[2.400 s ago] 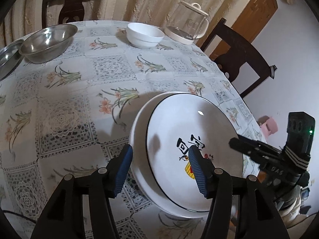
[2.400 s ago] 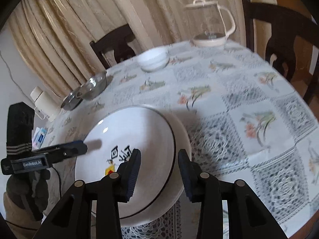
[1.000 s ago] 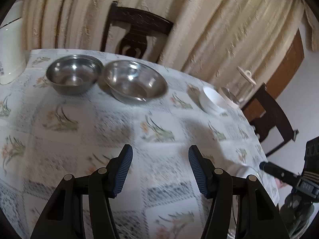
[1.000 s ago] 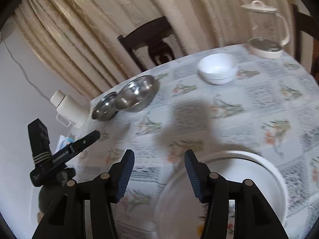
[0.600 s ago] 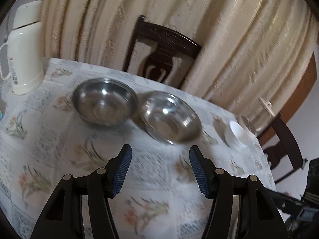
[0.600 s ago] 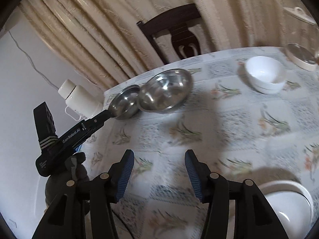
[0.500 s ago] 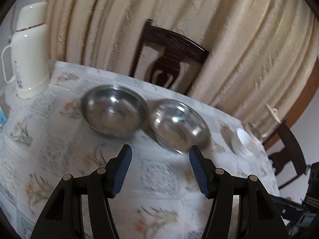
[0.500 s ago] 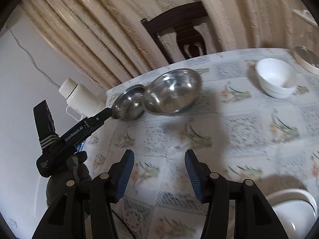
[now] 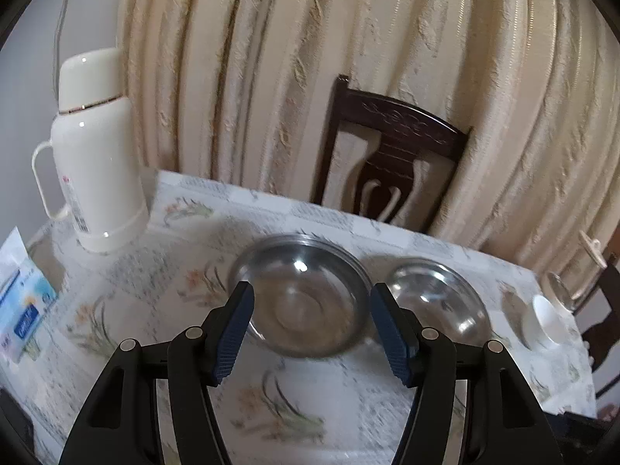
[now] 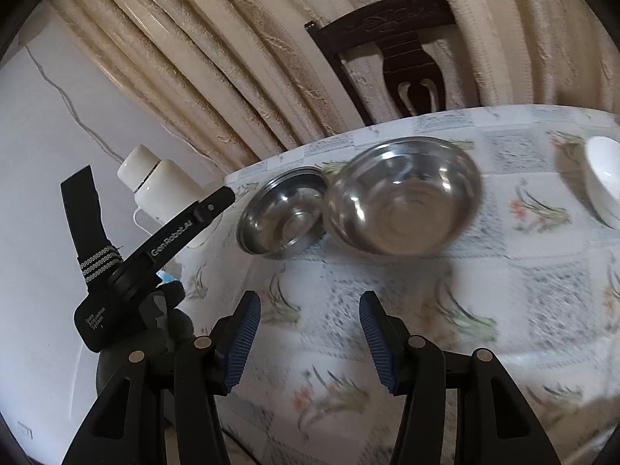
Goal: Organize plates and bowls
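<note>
Your left gripper (image 9: 312, 325) has its jaws spread wide and holds nothing; it hangs above the tablecloth (image 9: 162, 271), and the left steel bowl (image 9: 302, 310) sits between the blue pads (image 9: 232, 333) in its view. Your right gripper (image 10: 308, 339) is also spread and empty, over bare cloth. Ahead of it the right steel bowl (image 10: 403, 201) touches the left one at the rim. A white bowl (image 10: 604, 178) stands well apart to the right. Left of the steel bowls stands a thermos (image 9: 97, 147), and behind the table a chair (image 9: 391, 162) before the curtain (image 9: 271, 58).
</note>
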`<state>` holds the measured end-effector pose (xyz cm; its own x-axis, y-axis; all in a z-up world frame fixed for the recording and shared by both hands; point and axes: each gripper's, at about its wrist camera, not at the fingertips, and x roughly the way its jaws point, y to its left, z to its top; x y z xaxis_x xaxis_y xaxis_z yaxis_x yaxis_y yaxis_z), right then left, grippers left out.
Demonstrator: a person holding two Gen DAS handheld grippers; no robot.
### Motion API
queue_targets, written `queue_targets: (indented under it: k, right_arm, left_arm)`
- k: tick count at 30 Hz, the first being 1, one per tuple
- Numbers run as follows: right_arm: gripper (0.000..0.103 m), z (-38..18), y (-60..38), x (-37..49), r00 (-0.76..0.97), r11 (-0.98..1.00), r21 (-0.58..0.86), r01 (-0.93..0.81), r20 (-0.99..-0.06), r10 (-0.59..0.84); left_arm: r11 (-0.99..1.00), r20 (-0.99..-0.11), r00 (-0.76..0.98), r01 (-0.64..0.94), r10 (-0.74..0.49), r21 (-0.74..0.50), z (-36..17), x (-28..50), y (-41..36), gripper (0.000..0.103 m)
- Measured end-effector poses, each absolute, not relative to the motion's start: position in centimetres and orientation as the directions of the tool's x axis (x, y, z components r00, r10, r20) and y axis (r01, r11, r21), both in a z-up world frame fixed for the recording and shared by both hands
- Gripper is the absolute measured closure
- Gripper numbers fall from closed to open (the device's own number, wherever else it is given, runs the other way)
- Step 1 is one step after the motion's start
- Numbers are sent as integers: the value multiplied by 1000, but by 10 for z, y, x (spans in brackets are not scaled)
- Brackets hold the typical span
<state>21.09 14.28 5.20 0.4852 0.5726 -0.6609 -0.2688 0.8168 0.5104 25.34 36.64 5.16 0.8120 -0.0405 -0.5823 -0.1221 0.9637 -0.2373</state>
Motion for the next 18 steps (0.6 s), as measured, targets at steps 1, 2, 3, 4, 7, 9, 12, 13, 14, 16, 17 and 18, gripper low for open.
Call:
queue_targets:
  k: [1, 2, 3, 4, 7, 9, 12, 13, 14, 16, 17, 18]
  right_arm:
    - [47, 51, 147, 214, 485, 815, 511, -274, -658, 576]
    - [47, 50, 153, 219, 485, 814, 509, -279, -657, 577]
    - [47, 48, 158, 223, 484, 814, 507, -282, -657, 577]
    - [47, 46, 164, 228, 483, 815, 506, -283, -659, 577]
    - [47, 38, 177, 241, 475, 818, 504, -276, -669, 572]
    - [47, 33, 185, 250, 470, 820, 505, -268, -675, 569]
    - [47, 27, 197, 260, 464, 819, 512, -258, -678, 570]
    - [47, 25, 202, 263, 464, 821, 512, -253, -680, 567]
    - [47, 24, 205, 265, 462, 821, 514, -249, -681, 568]
    - [47, 19, 212, 269, 457, 822, 517, -239, -687, 565]
    - [47, 16, 214, 271, 454, 823, 519, -230, -691, 562]
    - [47, 14, 216, 272, 451, 823, 521, -226, -693, 562]
  left_arm:
    - [965, -581, 814, -128, -30, -230, 51, 258, 369, 39]
    - [964, -580, 814, -135, -23, -227, 49, 262, 372, 39]
    - [963, -582, 813, -140, -20, -229, 47, 265, 375, 39]
    - [961, -584, 812, -145, -20, -234, 45, 270, 379, 38]
    - [957, -600, 799, -162, -15, -240, 37, 283, 389, 38]
    - [957, -609, 793, -177, 1, -229, 32, 290, 395, 38]
    - [951, -629, 777, -193, -3, -242, 21, 296, 408, 38]
    - [945, -636, 771, -199, -13, -260, 18, 297, 414, 38]
    - [938, -644, 764, -203, -28, -282, 13, 299, 420, 38]
    - [920, -655, 753, -206, -67, -332, 6, 301, 432, 38]
    - [906, -660, 746, -215, -88, -364, 1, 303, 439, 38]
    - [896, -662, 742, -217, -108, -389, -3, 305, 444, 38]
